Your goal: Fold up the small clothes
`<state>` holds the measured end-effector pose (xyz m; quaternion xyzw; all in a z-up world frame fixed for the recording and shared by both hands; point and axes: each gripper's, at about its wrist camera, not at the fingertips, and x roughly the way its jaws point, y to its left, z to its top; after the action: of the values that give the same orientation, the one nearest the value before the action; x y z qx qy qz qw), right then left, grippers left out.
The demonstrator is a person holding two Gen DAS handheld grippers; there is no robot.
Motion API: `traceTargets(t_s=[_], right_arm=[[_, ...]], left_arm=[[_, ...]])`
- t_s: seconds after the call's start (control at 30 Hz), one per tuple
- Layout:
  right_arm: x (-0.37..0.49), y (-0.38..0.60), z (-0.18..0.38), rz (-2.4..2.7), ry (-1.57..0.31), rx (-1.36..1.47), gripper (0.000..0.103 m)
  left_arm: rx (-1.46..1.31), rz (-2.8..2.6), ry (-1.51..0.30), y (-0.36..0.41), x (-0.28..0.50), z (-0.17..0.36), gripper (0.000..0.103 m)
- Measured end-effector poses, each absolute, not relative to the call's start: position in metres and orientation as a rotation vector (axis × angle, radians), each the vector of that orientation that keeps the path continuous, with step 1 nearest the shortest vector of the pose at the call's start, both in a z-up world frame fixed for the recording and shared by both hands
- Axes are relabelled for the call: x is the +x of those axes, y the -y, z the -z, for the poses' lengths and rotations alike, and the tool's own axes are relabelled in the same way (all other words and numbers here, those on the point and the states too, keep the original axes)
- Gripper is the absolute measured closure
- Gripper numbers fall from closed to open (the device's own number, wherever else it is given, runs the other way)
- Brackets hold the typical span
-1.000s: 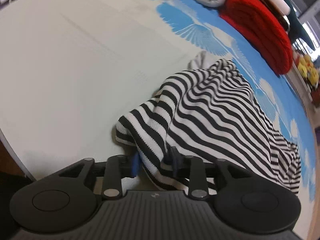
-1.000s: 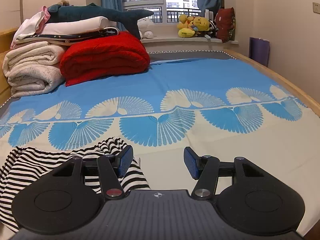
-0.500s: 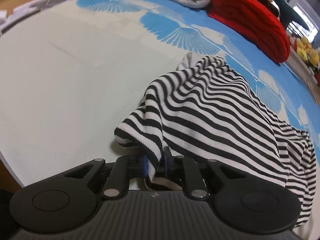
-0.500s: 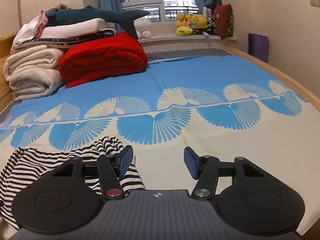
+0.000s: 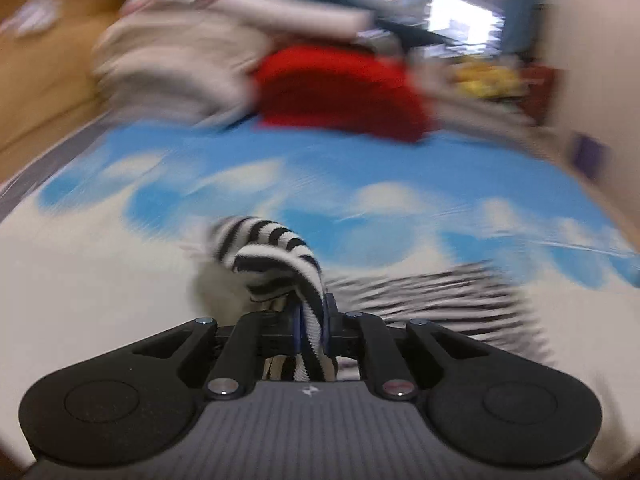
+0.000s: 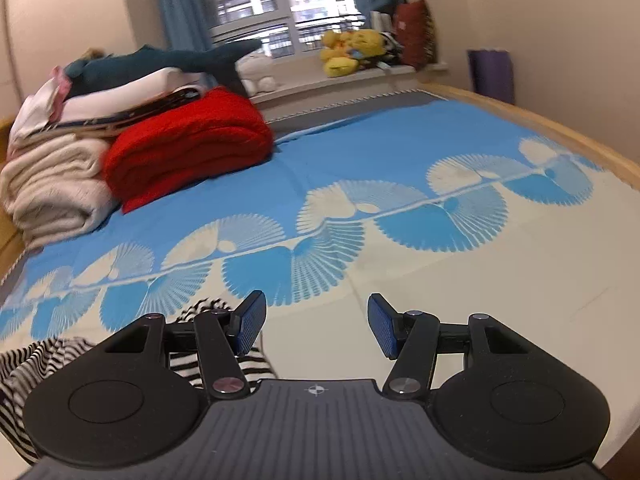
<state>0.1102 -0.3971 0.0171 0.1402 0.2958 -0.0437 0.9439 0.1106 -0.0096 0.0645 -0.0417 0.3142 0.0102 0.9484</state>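
Note:
A black-and-white striped garment (image 5: 280, 260) lies on the bed. My left gripper (image 5: 310, 326) is shut on a bunched edge of it and holds that edge lifted; the rest trails blurred to the right. The left wrist view is heavily motion-blurred. In the right wrist view the striped garment (image 6: 36, 360) lies at the lower left, partly hidden behind the gripper body. My right gripper (image 6: 316, 324) is open and empty above the cream part of the bedsheet, just right of the garment.
The bed has a blue and cream fan-pattern sheet (image 6: 400, 216). A folded red blanket (image 6: 188, 148) and stacked cream bedding (image 6: 52, 184) sit at the far left. Plush toys (image 6: 352, 50) line the windowsill. The wooden bed edge (image 6: 560, 132) runs along the right.
My left gripper, closed on the garment's edge, has swung fast toward the far end of the bed, pulling the fabric up. The right gripper has tilted slightly and stays open.

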Motion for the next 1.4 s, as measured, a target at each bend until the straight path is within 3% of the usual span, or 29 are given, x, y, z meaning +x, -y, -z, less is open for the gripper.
traceTargets(t_s=[0.17,0.33,0.37,0.43,0.57,0.63,0.73,0.9,1.0,1.03,1.1,1.13,1.33,1.4], right_arm=[[0.113,0.417,-0.013,0.133,-0.614,0.364,0.045],[0.112,0.43,-0.01,0.17,-0.605,0.398,0.045],[0.113,0.432,-0.008,0.168,-0.612,0.404,0.045],[0.116,0.434,-0.003,0.155,-0.635,0.415,0.045],[0.135,0.437,0.012,0.069,-0.717,0.473,0.045],[0.151,0.435,0.024,0.016,-0.782,0.524,0.045],[0.173,0.424,0.038,-0.057,-0.867,0.583,0.045],[0.208,0.395,0.061,-0.125,-0.984,0.605,0.045],[0.222,0.389,0.079,-0.128,-1.049,0.666,0.045],[0.224,0.387,0.082,-0.128,-1.058,0.671,0.049],[0.225,0.383,0.082,-0.16,-1.052,0.671,0.079],[0.224,0.38,0.08,-0.195,-1.037,0.675,0.1],[0.207,0.425,0.046,-0.199,-0.751,0.882,0.102],[0.208,0.425,0.047,-0.064,-0.818,0.688,0.102]], left_arm=[[0.055,0.317,-0.596,0.151,0.103,-0.061,0.096],[0.14,0.602,-0.848,0.219,0.106,0.005,0.088],[0.137,0.597,-0.845,0.215,0.104,0.007,0.087],[0.051,0.583,-0.823,0.187,0.103,0.004,0.074],[-0.083,0.383,-0.793,0.121,0.113,-0.002,0.067],[-0.112,0.241,-0.779,0.095,0.118,0.0,0.049],[-0.179,0.111,-0.812,0.07,0.128,0.009,0.031],[-0.33,0.076,-0.904,0.05,0.126,0.03,0.019],[-0.431,0.054,-0.93,0.041,0.129,0.037,0.017],[-0.458,0.05,-0.936,0.039,0.129,0.038,0.017],[-0.471,0.042,-0.934,0.033,0.126,0.037,0.017],[-0.462,0.041,-0.925,0.035,0.125,0.035,0.017],[-0.421,0.125,-0.932,0.054,0.133,0.027,0.016],[-0.218,0.132,-0.988,0.077,0.138,0.03,0.016]])
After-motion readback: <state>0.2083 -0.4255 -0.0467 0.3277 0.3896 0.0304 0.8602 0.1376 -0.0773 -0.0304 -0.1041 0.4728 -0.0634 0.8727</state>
